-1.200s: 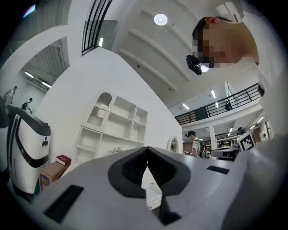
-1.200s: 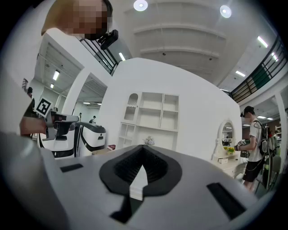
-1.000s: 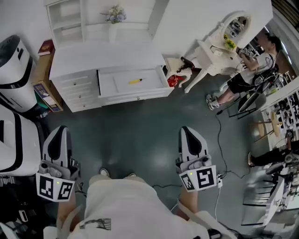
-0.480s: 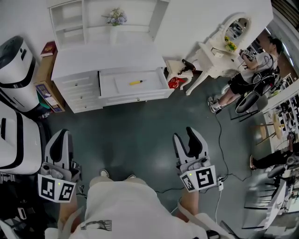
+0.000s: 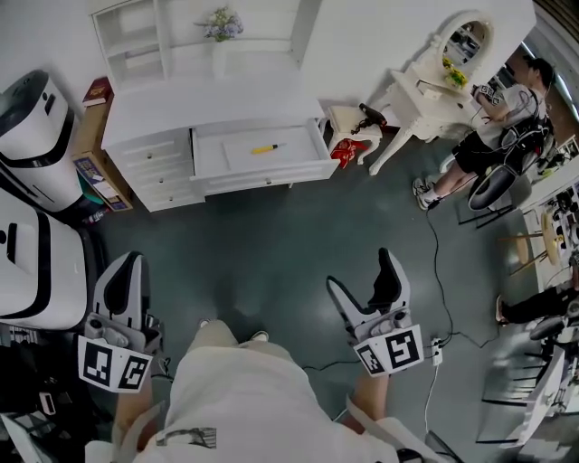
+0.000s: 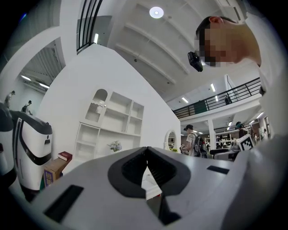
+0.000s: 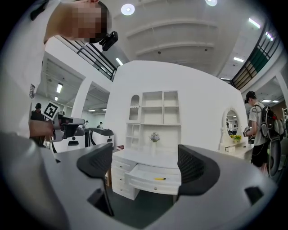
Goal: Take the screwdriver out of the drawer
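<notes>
A yellow screwdriver [image 5: 263,148] lies in the open white drawer [image 5: 256,161] of a white cabinet at the top of the head view; it shows too as a screwdriver [image 7: 160,178] in the drawer [image 7: 153,179] between the right jaws. My right gripper [image 5: 364,289] hangs well short of the drawer over the dark floor; its jaws have just been opening and stand wide with nothing between them. My left gripper [image 5: 123,285] is at the lower left, jaws together and empty.
A white shelf unit with a flower vase [image 5: 222,27] stands on the cabinet. White machines [image 5: 32,127] and a cardboard box [image 5: 90,167] are at the left. A white dressing table [image 5: 425,86], a red object [image 5: 347,151], a person [image 5: 502,118] and a floor cable [image 5: 432,271] are at the right.
The right gripper's jaws have gone from shut to wide open. Both grippers have shifted lower in the head view, and the cabinet sits slightly higher.
</notes>
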A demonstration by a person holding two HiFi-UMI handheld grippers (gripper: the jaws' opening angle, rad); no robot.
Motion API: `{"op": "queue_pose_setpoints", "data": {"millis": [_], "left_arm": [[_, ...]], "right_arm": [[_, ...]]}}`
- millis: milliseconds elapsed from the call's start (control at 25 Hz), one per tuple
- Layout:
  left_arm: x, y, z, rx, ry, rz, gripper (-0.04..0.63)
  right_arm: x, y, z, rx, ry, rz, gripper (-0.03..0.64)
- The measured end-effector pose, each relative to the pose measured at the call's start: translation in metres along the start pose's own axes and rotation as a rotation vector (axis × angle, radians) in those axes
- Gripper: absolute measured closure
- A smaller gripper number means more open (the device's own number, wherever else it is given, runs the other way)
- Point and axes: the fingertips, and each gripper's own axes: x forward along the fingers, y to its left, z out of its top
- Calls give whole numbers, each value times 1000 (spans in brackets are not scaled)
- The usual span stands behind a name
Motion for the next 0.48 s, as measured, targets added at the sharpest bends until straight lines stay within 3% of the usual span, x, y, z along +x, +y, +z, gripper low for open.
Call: {"op": "queue_pose_setpoints", "data": {"millis": [280,480], "left_arm": [[14,-1,0,10,-1,5,580],[52,18,-24,-31,33,-15,580]], "right_arm": [[12,-8,-8,8,20,33,176],[46,-16,-18,3,63,29,176]]}}
